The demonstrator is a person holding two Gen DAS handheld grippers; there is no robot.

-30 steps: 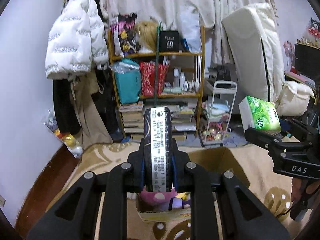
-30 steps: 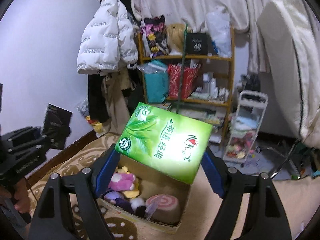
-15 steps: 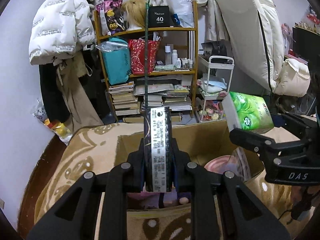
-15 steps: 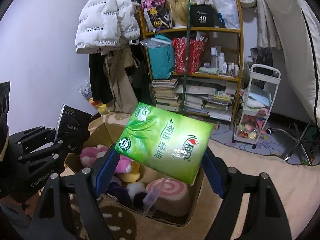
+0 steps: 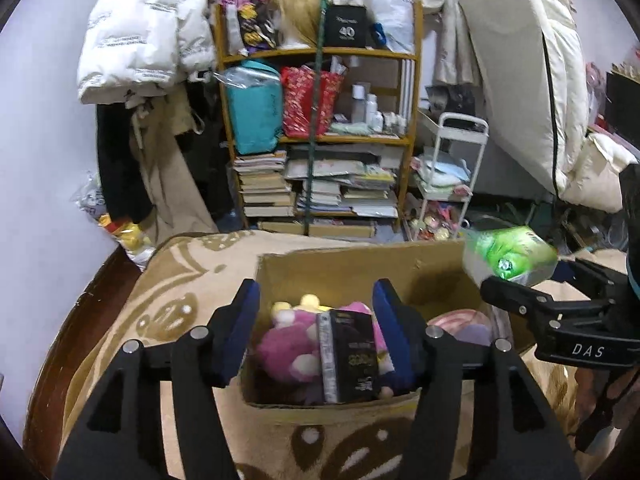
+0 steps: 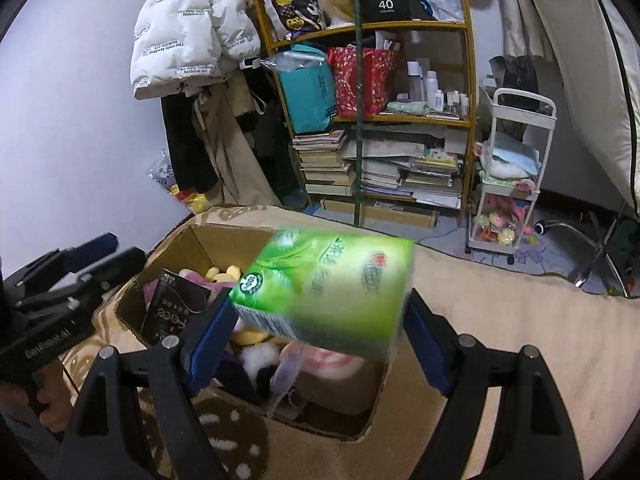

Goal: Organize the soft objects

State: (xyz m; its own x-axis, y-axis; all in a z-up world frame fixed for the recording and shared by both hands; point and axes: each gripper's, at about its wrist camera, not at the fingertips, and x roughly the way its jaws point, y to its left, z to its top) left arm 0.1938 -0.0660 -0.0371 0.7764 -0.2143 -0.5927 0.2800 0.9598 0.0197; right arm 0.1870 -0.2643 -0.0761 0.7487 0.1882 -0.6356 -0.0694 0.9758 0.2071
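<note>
Cardboard box [image 5: 344, 268] is holding one black pack [image 5: 352, 354]; left gripper [image 5: 316, 332] has just been opening, empty; right gripper [image 6: 316, 320] is spreading around one blurred green pack [image 6: 328, 284].

The tissue pack [image 6: 328, 288] is bright green with leaf artwork, white lettering and a round white badge; the flat packet [image 5: 352, 354] in the cardboard box [image 5: 360, 264] is black with pale print and a white barcode strip along one edge; the box is plain brown; the plush toy [image 5: 288, 346] inside is magenta pink with white spots, beside pale yellow and dark purple plush; the round cushion [image 6: 340, 360] shows a pink and white swirl; the blanket [image 5: 180, 288] is beige with brown leaf shapes and white dots; each hand-held gripper is black with blue pads [image 5: 240, 328].
</note>
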